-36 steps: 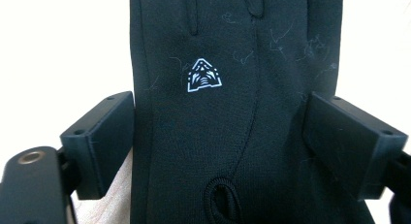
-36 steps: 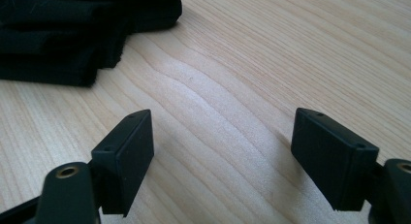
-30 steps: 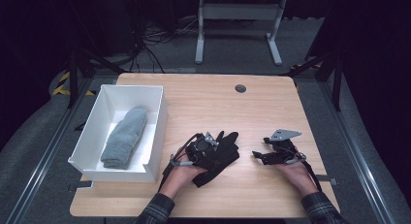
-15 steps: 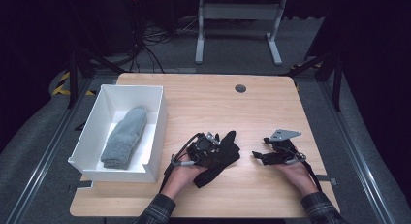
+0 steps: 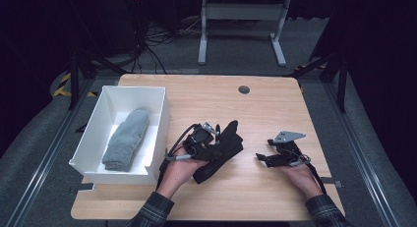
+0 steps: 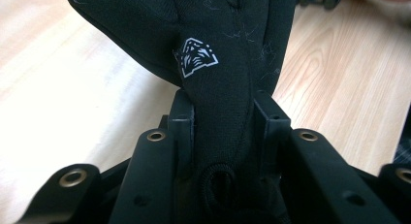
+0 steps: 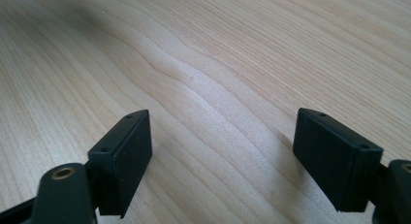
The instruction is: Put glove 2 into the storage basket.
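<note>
Your left tool (image 5: 210, 138) is pinching the black glove (image 5: 222, 151) near its cuff; in the left gripper view the jaws are pressed against a narrow band of the fabric (image 6: 224, 117), with the white logo (image 6: 195, 63) just beyond them; the glove lies on the surface (image 5: 255, 109) near the front middle, its long axis running from the near left up toward the far right, fingers pointing away from you; the white bin (image 5: 160, 119) with the grey sock (image 5: 126, 138) in it stands just to the left of that hand, so the left side is the nearer one for any carry into it; your right tool (image 5: 261, 158) is spread wide with nothing between its jaws, resting low over bare wood, apart from the glove on its right; if the glove belongs beside the sock, I judge the move is a short lift and swing leftward over the bin wall.
</note>
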`<move>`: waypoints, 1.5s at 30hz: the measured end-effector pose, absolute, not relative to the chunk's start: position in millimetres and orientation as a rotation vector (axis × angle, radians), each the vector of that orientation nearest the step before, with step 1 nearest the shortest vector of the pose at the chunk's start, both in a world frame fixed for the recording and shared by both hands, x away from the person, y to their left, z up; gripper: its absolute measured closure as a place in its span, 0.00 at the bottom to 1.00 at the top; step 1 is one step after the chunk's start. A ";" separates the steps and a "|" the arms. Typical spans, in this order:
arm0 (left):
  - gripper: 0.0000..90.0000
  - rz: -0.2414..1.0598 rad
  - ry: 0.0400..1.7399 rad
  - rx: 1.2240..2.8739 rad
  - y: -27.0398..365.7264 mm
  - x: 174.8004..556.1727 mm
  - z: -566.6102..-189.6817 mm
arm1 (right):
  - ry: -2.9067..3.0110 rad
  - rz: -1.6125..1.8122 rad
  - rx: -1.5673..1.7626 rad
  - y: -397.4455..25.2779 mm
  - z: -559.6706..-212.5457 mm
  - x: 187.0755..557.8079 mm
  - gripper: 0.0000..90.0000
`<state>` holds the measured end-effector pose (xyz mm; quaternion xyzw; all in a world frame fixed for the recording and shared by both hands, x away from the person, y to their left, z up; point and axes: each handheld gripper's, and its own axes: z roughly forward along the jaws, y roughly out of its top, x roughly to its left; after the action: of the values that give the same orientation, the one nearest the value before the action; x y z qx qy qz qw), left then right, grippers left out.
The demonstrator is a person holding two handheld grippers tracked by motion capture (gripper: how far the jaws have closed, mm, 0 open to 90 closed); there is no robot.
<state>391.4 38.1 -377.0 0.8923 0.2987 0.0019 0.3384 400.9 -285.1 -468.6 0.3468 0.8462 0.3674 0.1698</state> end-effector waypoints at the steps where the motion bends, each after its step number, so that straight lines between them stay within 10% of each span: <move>1: 0.75 0.012 0.784 2.321 40.3 391.2 -371.7 | 2.404 1.044 0.986 -285.1 -468.6 400.8 0.25; 26: 0.75 0.193 0.998 2.167 149.4 404.2 -285.5 | 2.403 1.045 0.992 -285.1 -468.9 401.6 0.23; 45: 0.75 0.260 1.367 2.066 251.5 418.2 -304.9 | 2.396 1.028 1.016 -284.6 -469.0 403.5 0.19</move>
<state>418.2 251.5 -304.9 0.7859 0.5201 0.0987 0.3194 403.5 -284.6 -469.0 0.3578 0.8436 0.3622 0.1709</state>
